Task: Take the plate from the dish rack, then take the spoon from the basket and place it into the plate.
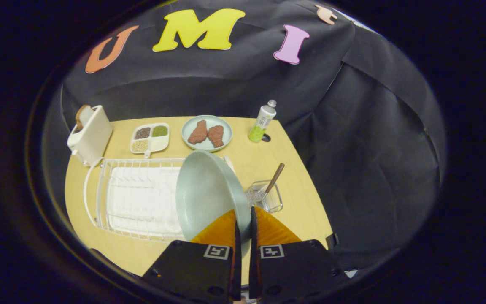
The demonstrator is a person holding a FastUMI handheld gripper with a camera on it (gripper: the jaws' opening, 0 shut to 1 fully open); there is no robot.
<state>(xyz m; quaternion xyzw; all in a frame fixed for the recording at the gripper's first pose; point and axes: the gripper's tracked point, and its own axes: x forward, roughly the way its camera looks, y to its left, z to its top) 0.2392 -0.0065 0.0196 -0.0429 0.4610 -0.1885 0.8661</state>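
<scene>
One pale wooden table [298, 198] carries everything, backed by black cloth. On it lies a white wire dish rack [135, 198] over a white tray. Held on edge above the rack's near end is a round pale grey-green plate [207, 190], its rim pinched between both fingers of the gripper [243, 219], which are closed narrowly on it. Beyond the rack stands a white toaster [91, 135] with a slice of bread in it. Further back sit a second pale plate holding two brown patties [207, 133] and a white four-compartment dish of grains [150, 137]. Just beside the held plate, a small clear wire basket [266, 197] holds a wooden-handled spoon [273, 179], leaning. A small green-and-white bottle [262, 122] stands near the table's far edge.
</scene>
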